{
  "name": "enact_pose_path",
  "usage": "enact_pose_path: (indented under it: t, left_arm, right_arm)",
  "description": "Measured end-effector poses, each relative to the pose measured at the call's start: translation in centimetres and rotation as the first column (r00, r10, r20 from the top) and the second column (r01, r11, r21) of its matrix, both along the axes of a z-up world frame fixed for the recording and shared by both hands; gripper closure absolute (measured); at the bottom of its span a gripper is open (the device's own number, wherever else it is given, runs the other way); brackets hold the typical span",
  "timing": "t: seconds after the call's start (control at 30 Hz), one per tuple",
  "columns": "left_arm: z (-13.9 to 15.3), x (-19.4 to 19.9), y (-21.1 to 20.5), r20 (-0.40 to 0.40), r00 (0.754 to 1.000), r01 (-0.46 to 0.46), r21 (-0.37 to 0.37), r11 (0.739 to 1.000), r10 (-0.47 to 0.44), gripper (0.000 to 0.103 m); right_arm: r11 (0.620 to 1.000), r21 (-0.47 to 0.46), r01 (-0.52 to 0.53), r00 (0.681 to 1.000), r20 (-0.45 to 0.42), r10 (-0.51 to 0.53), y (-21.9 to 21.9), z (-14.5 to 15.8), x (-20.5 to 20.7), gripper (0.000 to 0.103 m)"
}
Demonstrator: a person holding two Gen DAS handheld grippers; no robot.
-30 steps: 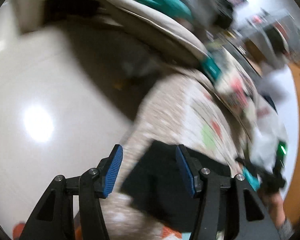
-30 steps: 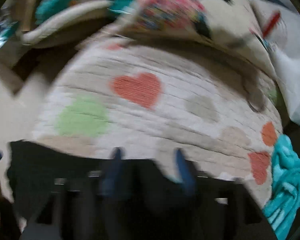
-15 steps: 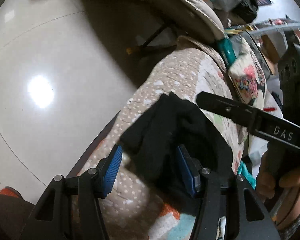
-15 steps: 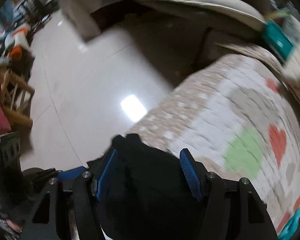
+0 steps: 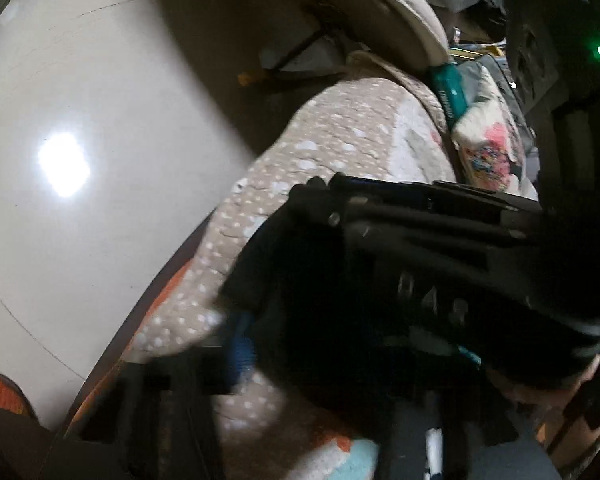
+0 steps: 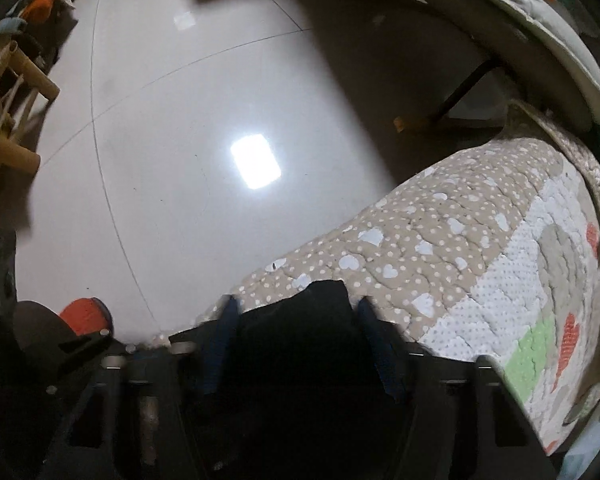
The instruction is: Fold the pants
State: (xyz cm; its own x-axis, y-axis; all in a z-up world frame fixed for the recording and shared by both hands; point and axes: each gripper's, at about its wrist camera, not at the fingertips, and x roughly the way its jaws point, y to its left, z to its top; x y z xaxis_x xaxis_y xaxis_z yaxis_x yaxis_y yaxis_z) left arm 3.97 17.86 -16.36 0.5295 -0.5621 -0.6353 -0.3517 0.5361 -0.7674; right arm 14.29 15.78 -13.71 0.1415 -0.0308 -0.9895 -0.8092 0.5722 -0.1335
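On the quilted bed cover, one pair of black pants, two grippers.

Your right gripper (image 6: 296, 344) had its jaws apart, the black pants (image 6: 300, 360) lying between the blue pads on the heart-print quilt (image 6: 440, 248) near the bed's edge. Only your left view showed that gripper crossing over the pants (image 5: 320, 320); your left gripper (image 5: 300, 352) was blurred and half hidden, so I cannot tell its jaws. One patterned pillow (image 5: 484, 152) lay beyond; glossy floor (image 6: 180, 140) alongside.

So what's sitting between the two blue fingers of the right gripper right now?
In the right wrist view, the black pants fill the gap between the right gripper fingers, their edge lying on the dotted quilt.
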Motion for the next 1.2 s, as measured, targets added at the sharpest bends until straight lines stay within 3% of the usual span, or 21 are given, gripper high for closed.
enact_pose_path:
  t: [0.03, 0.13, 0.47, 0.63, 1.0, 1.2]
  left_arm:
    - [0.0, 0.0, -0.1, 0.003, 1.0, 0.008, -0.009, 1.0, -0.008, 0.083]
    - [0.6, -0.2, -0.1, 0.03, 1.0, 0.008, -0.021, 1.0, -0.007, 0.084]
    - [4.7, -1.4, -0.8, 0.116, 0.993, 0.019, 0.014, 1.0, -0.021, 0.085]
    - [6.2, -1.4, -2.2, 0.121, 0.992, 0.039, -0.01, 0.999, -0.037, 0.085]
    - [9.5, -0.3, -9.2, 0.14, 0.976, 0.159, 0.082, 0.984, -0.17, 0.085]
    - [10.9, 0.2, -14.1, 0.149, 0.952, 0.244, 0.155, 0.957, -0.267, 0.085]
  right_arm:
    - [1.0, 0.015, 0.014, 1.0, 0.001, -0.014, -0.2, 0.3, 0.1, 0.081]
    - [0.998, 0.055, 0.038, 0.999, 0.014, -0.039, -0.8, 1.6, 0.2, 0.084]
    - [0.977, 0.2, 0.08, 0.994, 0.062, -0.094, -3.4, 6.5, -1.7, 0.084]
    - [0.96, 0.258, 0.112, 0.987, 0.079, -0.137, -5.9, 8.9, -2.3, 0.084]
    - [0.91, 0.352, 0.221, 0.959, 0.093, -0.269, -14.6, 11.5, -2.6, 0.084]
    - [0.857, 0.412, 0.308, 0.927, 0.075, -0.368, -20.6, 12.0, -3.0, 0.084]
